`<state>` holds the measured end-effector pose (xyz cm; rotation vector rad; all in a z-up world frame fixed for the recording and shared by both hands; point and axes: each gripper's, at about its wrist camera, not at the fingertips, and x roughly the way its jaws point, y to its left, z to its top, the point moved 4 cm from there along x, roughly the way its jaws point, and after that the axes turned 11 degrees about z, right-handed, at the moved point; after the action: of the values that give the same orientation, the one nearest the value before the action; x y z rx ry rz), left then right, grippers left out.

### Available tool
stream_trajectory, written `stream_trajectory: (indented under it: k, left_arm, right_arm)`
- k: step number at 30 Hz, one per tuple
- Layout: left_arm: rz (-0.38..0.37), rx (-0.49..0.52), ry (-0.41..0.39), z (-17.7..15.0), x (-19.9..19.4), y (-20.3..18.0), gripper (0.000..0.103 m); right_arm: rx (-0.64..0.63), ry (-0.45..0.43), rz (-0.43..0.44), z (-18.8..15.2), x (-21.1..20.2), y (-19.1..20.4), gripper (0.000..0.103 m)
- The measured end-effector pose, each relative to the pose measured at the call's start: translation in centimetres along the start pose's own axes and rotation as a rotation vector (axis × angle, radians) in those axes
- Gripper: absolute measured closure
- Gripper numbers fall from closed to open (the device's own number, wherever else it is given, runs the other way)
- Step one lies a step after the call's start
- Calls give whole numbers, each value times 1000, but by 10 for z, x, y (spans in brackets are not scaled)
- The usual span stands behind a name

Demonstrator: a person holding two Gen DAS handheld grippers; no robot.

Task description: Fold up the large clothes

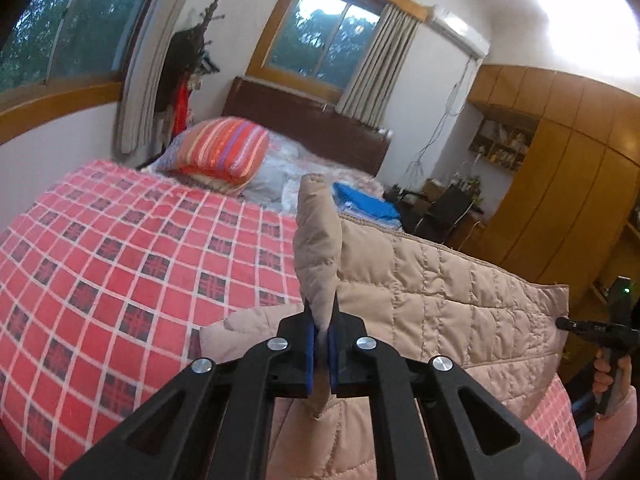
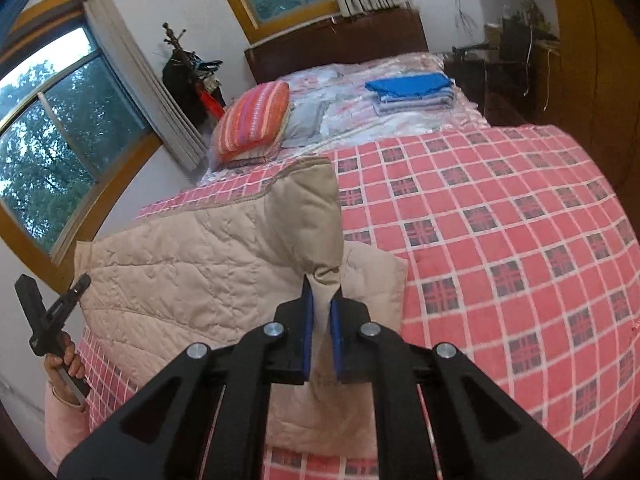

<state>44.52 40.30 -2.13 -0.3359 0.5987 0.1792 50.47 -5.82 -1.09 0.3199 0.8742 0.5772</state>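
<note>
While pinched at both ends, beige quilted jacket between each gripper's jaws.

No writing, label, brand or number can be read in either view. The other tool seen beside the beige quilted coat bears a faint pale mark, too blurred to make out.

bed | on it: quilted jacket, striped pillow, folded stack
</note>
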Motion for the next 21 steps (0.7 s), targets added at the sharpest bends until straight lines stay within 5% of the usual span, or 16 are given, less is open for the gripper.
stream_trajectory:
  k: [9,21]
  left_arm:
    - [103,-4,213,-31,88,17,98]
    - [143,-7,319,-58,130,28,97]
  right_arm:
    - [92,112,-72,0,86,-42,96]
    - [167,190,-113,-24,134,-76,96]
